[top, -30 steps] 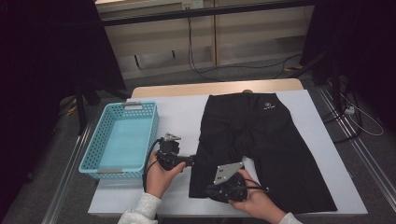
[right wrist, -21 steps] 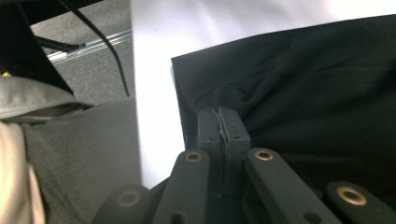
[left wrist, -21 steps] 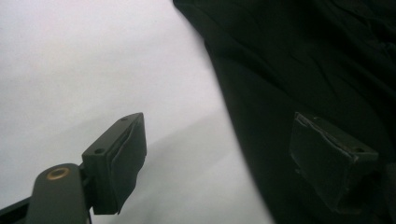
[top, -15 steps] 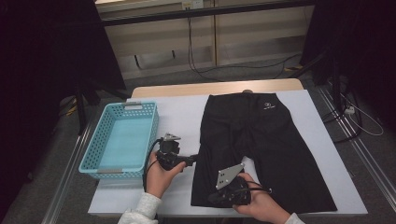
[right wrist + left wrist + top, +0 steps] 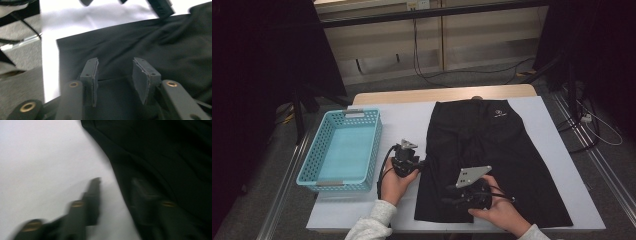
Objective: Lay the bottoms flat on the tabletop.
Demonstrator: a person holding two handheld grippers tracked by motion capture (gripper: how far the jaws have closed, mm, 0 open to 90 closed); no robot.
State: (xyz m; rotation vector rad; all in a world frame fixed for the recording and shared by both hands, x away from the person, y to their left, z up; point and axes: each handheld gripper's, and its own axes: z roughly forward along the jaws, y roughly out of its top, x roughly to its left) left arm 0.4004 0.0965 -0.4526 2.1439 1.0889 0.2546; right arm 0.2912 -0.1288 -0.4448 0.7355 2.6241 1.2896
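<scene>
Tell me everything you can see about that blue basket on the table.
The basket is a light turquoise rectangular tray, apparently plastic, with perforated lattice walls and a handle slot at each short end. It is empty and sits upright on the white table, left of the black shorts, touching neither them nor the left gripper.

matt black cloth shorts [image 5: 492, 165], perforated plastic basket [image 5: 343, 150] (turquoise), smooth white tbl cover [image 5: 402, 122]

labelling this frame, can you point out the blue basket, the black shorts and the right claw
blue basket [image 5: 313, 183], high view, on its near rim.
black shorts [image 5: 492, 137], high view, on the upper middle of the fabric.
right claw [image 5: 115, 75], right gripper view, midway between its two open fingertips.
</scene>
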